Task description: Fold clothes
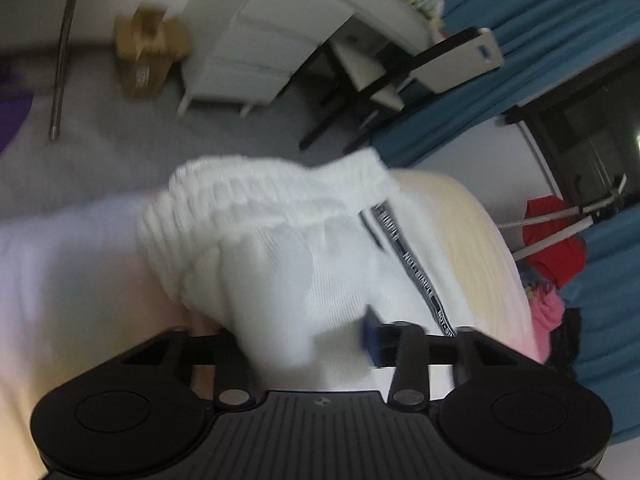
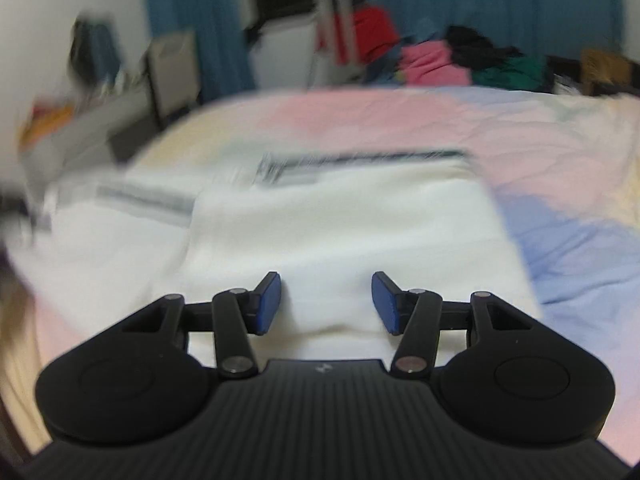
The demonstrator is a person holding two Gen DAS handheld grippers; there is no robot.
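A white knit garment (image 1: 280, 240) with a ribbed elastic waistband and a black lettered side tape (image 1: 420, 272) fills the left wrist view. My left gripper (image 1: 308, 336) is shut on a bunched fold of it. The cloth hides the left finger, and the blue pad (image 1: 368, 332) of the right one presses into the fabric. In the right wrist view the white garment (image 2: 340, 220) lies spread flat on the pastel bed sheet (image 2: 560, 160), a dark stripe (image 2: 360, 158) along its far edge. My right gripper (image 2: 326, 300) hovers open just above its near edge, with nothing pinched.
Pink, black and green clothes (image 2: 440, 64) are piled at the far side of the bed before blue curtains (image 2: 500, 0). Beyond the bed's edge stand a cardboard box (image 1: 148, 52), a white drawer cabinet (image 1: 256, 40) and a chair (image 1: 400, 76) on grey floor.
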